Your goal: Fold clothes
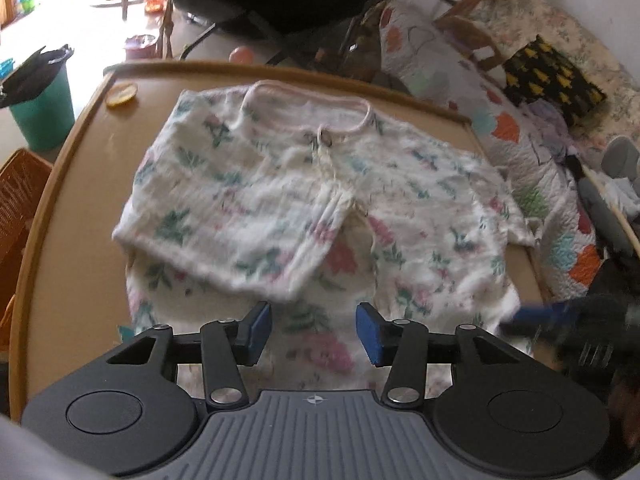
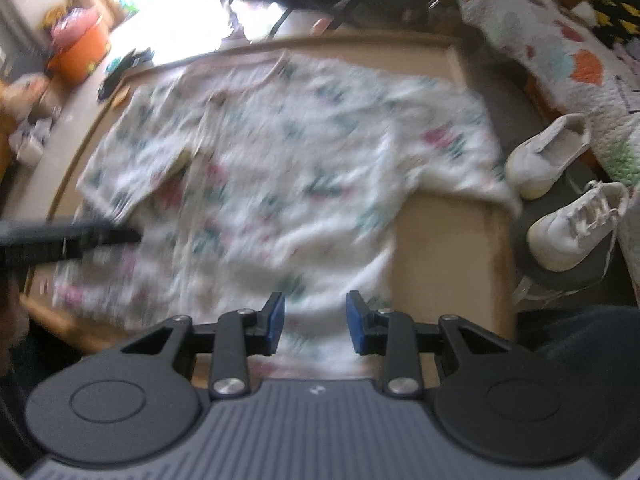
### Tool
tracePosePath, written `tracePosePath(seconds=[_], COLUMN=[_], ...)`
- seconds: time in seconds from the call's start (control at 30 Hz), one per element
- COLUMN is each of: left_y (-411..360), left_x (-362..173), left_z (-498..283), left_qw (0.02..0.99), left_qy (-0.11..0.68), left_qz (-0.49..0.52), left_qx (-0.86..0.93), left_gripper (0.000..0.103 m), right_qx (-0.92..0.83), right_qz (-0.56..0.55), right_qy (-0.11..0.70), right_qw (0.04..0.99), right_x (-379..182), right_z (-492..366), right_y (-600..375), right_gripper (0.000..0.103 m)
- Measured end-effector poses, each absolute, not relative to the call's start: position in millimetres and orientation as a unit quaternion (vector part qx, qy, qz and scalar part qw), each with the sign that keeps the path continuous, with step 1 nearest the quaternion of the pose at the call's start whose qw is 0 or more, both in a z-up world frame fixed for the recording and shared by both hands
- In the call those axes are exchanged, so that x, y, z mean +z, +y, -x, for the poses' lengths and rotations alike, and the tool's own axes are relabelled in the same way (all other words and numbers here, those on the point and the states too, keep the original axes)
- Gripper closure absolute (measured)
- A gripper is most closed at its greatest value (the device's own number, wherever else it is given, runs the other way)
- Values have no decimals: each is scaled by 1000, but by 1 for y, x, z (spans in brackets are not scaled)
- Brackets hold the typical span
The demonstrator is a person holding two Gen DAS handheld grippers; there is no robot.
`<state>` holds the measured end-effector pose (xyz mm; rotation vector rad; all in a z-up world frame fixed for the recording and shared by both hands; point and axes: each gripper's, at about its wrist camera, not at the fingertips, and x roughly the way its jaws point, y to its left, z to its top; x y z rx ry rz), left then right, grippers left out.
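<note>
A white floral top (image 1: 304, 200) lies spread on the tan table (image 1: 72, 260), neckline at the far side. One sleeve is folded in over the body. My left gripper (image 1: 315, 333) hovers over the near hem, its blue pads (image 1: 370, 336) apart with only flat fabric beneath. The right gripper's blurred dark shape (image 1: 560, 320) shows at the right edge. In the right wrist view the top (image 2: 280, 168) is motion-blurred. My right gripper (image 2: 315, 322) is over its near hem, pads apart and nothing pinched. The left gripper (image 2: 80, 236) is a dark streak at the left.
A green bin (image 1: 42, 116) and an orange basket (image 1: 20, 200) stand left of the table. A small yellow object (image 1: 122, 94) lies at its far left corner. A patterned quilt (image 1: 520, 140) lies to the right. Two white shoes (image 2: 548, 156) sit on the floor beside it.
</note>
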<state>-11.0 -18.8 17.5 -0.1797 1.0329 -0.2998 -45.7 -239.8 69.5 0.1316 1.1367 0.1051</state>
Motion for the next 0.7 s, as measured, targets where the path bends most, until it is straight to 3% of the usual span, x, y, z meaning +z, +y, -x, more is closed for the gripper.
tracePosePath(seconds=[0.3, 0.7], left_y=[-17, -13], left_x=[11, 11], left_z=[17, 10], left_qw=[851, 842], left_qy=[497, 508], left_qz=[98, 119], left_qx=[-139, -136], left_gripper=[47, 45], right_qx=[-58, -75], right_qz=[-77, -185], right_qy=[498, 502], right_qw=[862, 841], right_x=[88, 42], right_z=[2, -19], right_y=[-331, -369], right_gripper=[65, 65])
